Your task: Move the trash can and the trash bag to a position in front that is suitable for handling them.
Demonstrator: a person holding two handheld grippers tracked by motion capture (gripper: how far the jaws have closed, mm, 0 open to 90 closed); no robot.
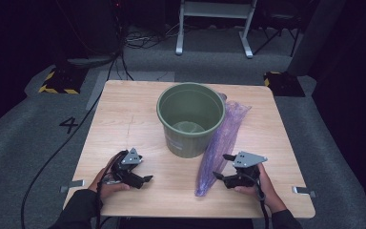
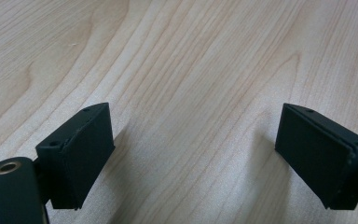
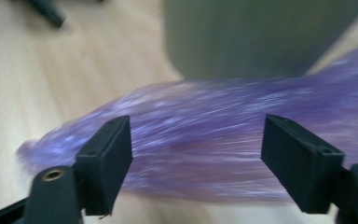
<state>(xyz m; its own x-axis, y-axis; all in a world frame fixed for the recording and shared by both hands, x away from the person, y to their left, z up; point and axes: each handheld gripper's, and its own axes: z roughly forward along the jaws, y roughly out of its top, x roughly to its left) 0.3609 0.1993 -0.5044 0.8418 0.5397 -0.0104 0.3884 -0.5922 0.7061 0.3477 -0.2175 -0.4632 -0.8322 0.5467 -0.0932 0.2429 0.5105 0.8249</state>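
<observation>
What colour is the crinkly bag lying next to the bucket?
Purple, see-through bag; the right gripper view shows it best.

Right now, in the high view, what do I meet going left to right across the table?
Left tool → green bucket → purple plastic bag lying beside the bucket → right tool, jaws apart just right of the bag's near end.
</observation>
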